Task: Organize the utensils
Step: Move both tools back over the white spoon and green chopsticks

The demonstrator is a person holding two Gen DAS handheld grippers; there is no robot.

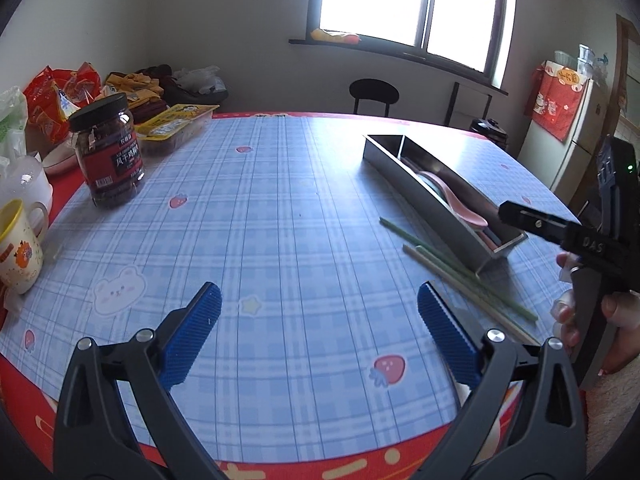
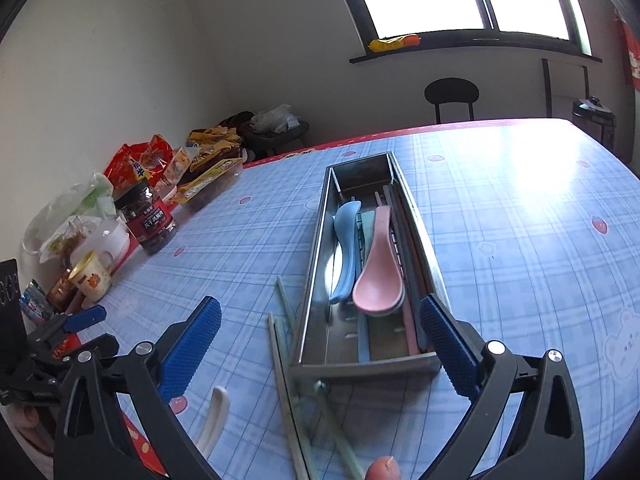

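Utensils: pink spoon point(image 2: 378, 276) & blue spoon point(image 2: 346, 240) lie in the long metal tray point(image 2: 418, 236) on the tabletop point(image 2: 520, 240); loose chopsticks point(image 2: 286, 364) lie on the cloth just beside the tray's left wall, green & pale ones; a white spoon handle point(image 2: 214, 416) lies nearer, left of them. Right gripper point(image 2: 320, 332) released, blue pads wide apart, nothing between; it hovers over the tray's near end, right pad point(image 2: 448, 344) by the tray's right corner. Left gripper point(image 1: 320, 332) also released & bare, over plaid cloth, well apart from tray point(image 1: 420, 196) & chopsticks point(image 1: 460, 268). Far left edge: dark-lidded jar point(image 1: 110, 152), yellow-rimmed mug point(image 1: 18, 244), snack bags point(image 1: 60, 96).
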